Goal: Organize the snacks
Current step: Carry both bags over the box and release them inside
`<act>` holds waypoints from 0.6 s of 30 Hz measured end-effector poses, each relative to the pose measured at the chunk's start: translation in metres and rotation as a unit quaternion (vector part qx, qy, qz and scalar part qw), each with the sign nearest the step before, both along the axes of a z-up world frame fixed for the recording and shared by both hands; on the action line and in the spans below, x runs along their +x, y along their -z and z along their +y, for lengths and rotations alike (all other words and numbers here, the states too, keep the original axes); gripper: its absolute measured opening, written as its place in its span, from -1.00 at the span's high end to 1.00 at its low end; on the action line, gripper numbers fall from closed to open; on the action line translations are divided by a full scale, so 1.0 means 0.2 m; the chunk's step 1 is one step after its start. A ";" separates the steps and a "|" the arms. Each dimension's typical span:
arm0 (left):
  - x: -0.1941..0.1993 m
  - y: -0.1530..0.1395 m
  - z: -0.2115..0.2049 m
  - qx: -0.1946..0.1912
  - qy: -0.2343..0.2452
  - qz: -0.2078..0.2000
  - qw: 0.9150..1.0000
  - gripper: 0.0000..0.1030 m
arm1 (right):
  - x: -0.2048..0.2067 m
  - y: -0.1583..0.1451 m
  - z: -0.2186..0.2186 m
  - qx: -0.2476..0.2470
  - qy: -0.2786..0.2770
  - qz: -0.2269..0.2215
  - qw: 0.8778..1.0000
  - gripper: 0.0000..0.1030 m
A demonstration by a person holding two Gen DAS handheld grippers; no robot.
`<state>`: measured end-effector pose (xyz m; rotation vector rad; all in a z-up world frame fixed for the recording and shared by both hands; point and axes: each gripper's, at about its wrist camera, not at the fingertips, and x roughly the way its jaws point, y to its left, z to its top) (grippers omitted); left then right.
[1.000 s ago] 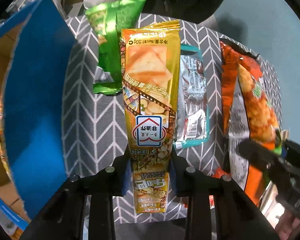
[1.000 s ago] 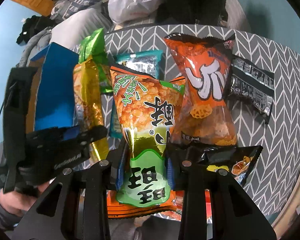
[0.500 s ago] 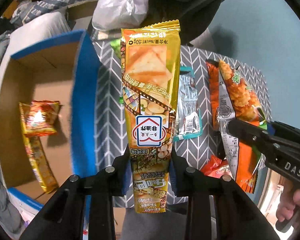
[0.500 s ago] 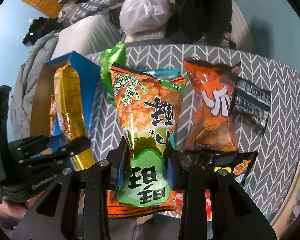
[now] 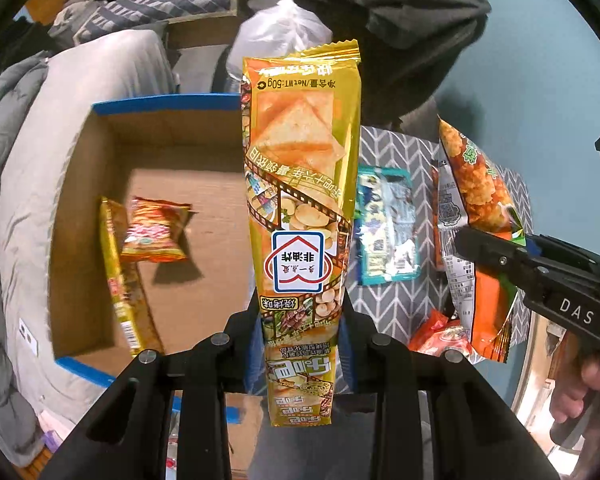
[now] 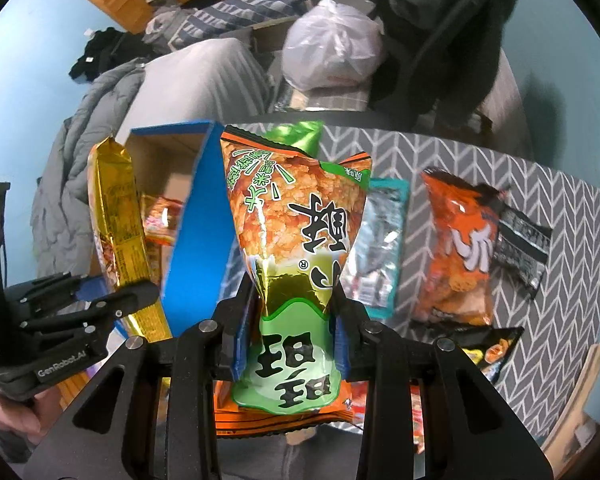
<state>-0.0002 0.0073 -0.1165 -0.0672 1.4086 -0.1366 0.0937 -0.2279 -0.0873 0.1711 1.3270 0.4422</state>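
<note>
Gold foil fills my left view: my left tool (image 5: 300, 344) pinches the long gold cracker pack (image 5: 300, 184) by its lower end, held over the edge of the open cardboard box (image 5: 80, 208). My right tool (image 6: 290, 320) is clamped on the waist of the orange-and-green rice-cracker bag (image 6: 296, 216), lifted clear of the grey chevron surface (image 6: 572, 248). Farther out, two small packets (image 5: 152, 236) lie in the box, and a teal packet (image 5: 384, 228) and an orange bag (image 6: 456, 248) lie on the surface.

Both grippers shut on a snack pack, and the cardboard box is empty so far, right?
Not empty. The left wrist view shows two packs already in the cardboard box: a small orange pack and a long gold pack. The rest holds: the left gripper is shut on the tall gold pack, the right gripper on the orange-green bag.
</note>
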 end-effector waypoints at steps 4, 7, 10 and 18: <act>0.00 -0.05 0.14 0.002 -0.015 -0.004 1.000 0.39 | 0.02 -0.02 0.11 0.008 -0.017 -0.005 1.000 0.37; 0.00 -0.07 0.22 0.001 -0.029 -0.006 1.000 0.39 | 0.04 -0.03 0.21 0.013 -0.031 -0.009 0.999 0.37; 0.00 -0.09 0.31 0.000 -0.046 -0.007 0.999 0.38 | 0.06 -0.04 0.30 0.016 -0.046 -0.012 0.999 0.37; 0.00 -0.06 0.54 0.012 -0.082 -0.011 0.996 0.38 | 0.08 -0.05 0.58 0.021 -0.092 -0.014 0.995 0.37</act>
